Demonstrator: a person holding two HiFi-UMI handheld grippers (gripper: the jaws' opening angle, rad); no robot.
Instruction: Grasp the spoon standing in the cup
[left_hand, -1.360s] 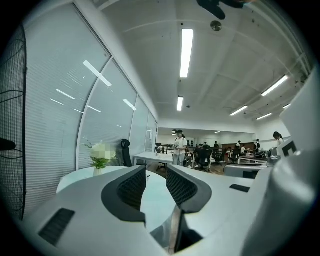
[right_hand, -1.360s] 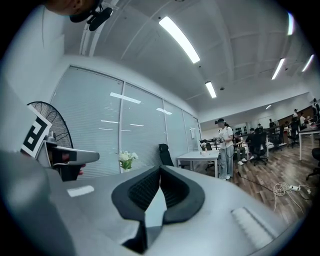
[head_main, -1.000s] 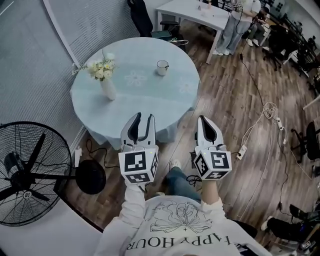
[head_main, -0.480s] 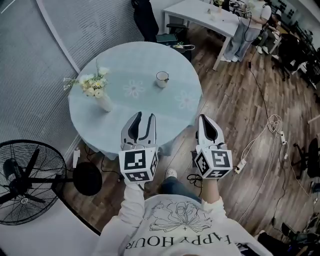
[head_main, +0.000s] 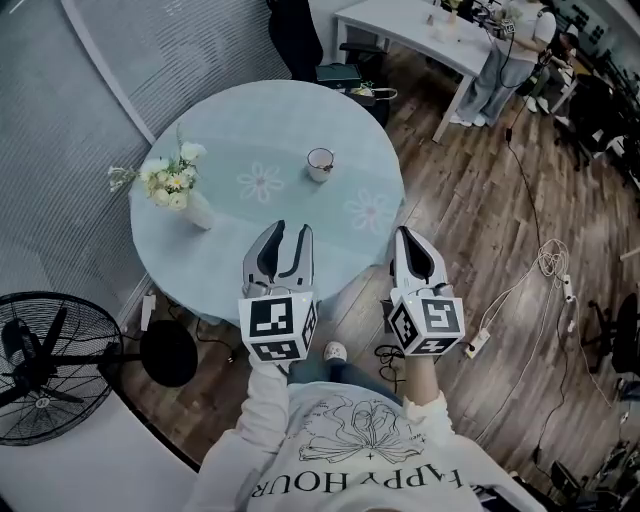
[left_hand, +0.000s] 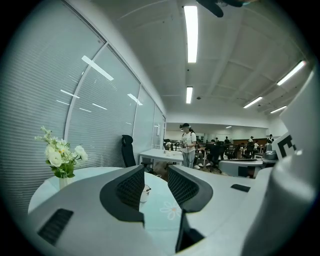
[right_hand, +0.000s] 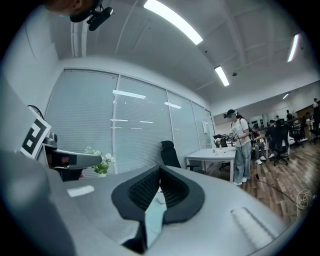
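The cup (head_main: 320, 163) was seen standing on the far half of the round table (head_main: 200, 262), well apart from both grippers. A vase (head_main: 196, 209) of flowers was set near the table's left edge. The spoon was too small to be made out in the cup. The left gripper (head_main: 291, 232) was held over the near edge of the table and pointed toward the cup. In the left gripper view its jaws were shown well apart with nothing between the pads. The cup was framed far off in the gap, close against the left jaw. The right gripper (head_main: 410, 238) was held beside the left one, by the table's near right edge. In the right gripper view its jaws were shown closed tip to tip, with only a narrow wedge left open below the tips, and nothing was gripped. A fan (head_main: 45, 365) was seen on the floor at the left. A person (head_main: 505, 50) was seen standing by a white desk (head_main: 400, 25) beyond the table. A power strip (head_main: 478, 340) was seen lying on the wood floor at the right.
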